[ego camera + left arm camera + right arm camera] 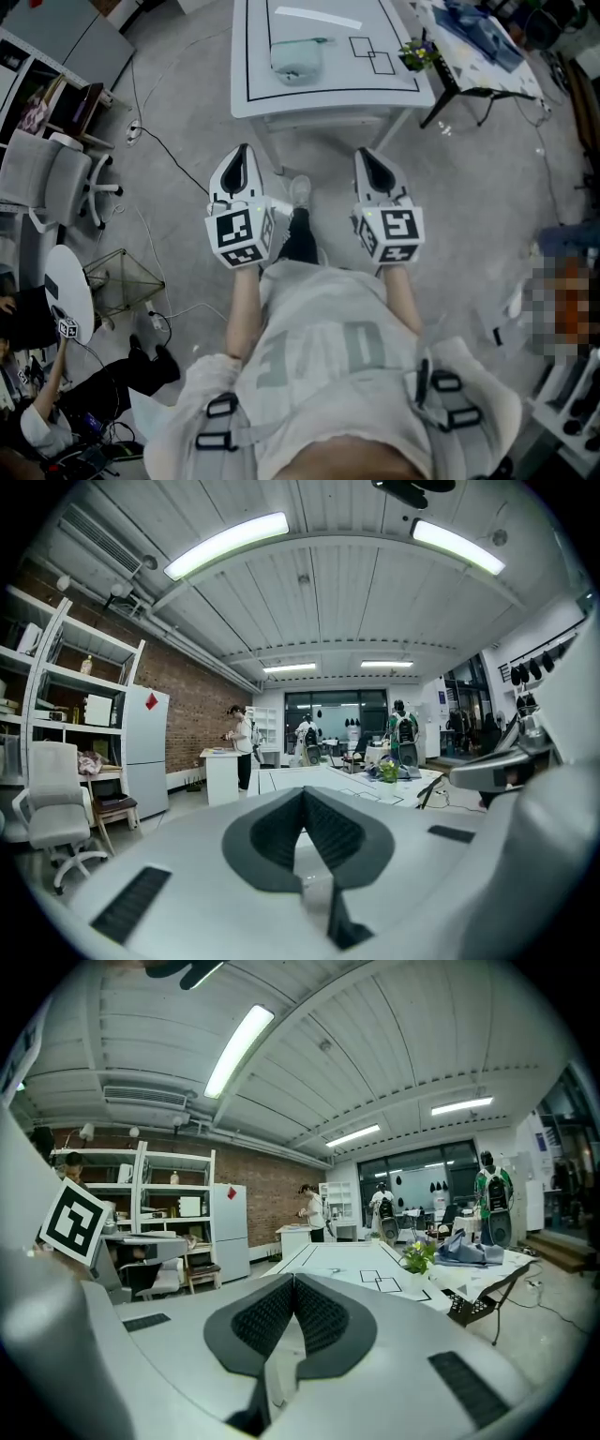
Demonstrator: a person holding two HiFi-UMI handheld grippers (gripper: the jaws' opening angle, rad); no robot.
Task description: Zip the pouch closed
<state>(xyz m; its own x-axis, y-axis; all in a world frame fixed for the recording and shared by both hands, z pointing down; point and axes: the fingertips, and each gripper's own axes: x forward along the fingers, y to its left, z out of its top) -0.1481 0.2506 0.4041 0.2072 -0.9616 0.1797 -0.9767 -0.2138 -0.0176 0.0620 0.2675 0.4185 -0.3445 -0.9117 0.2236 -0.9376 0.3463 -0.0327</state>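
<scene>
- Your left gripper (243,159) has its jaws pressed together with nothing between them. You hold it out from your chest, short of the table's edge.
- Your right gripper (367,161) is the same: jaws together, empty, level with the other and well apart from it.
- The pouch (296,58), pale green, lies on the white table (394,103) ahead of you, inside the black border line and towards your left side. Neither gripper touches it or is near it.
- By my reading, the zipping has not begun. You have yet to reach the pouch, open a jaw, steady the fabric with one gripper and draw the slider along with the other.
- A dark line runs along the pouch's far edge, probably the zip; whether it gapes, and where the slider sits, is too small to tell.
- Nothing on the table lies between you and the pouch. The outlined squares (372,54) and the small potted plant (418,53) sit off to its right.
- Around you: an office chair (52,173) and a floor cable (173,155) on your left, and a second table with blue cloth (478,33) beyond the plant. None of them is in your reach path.
</scene>
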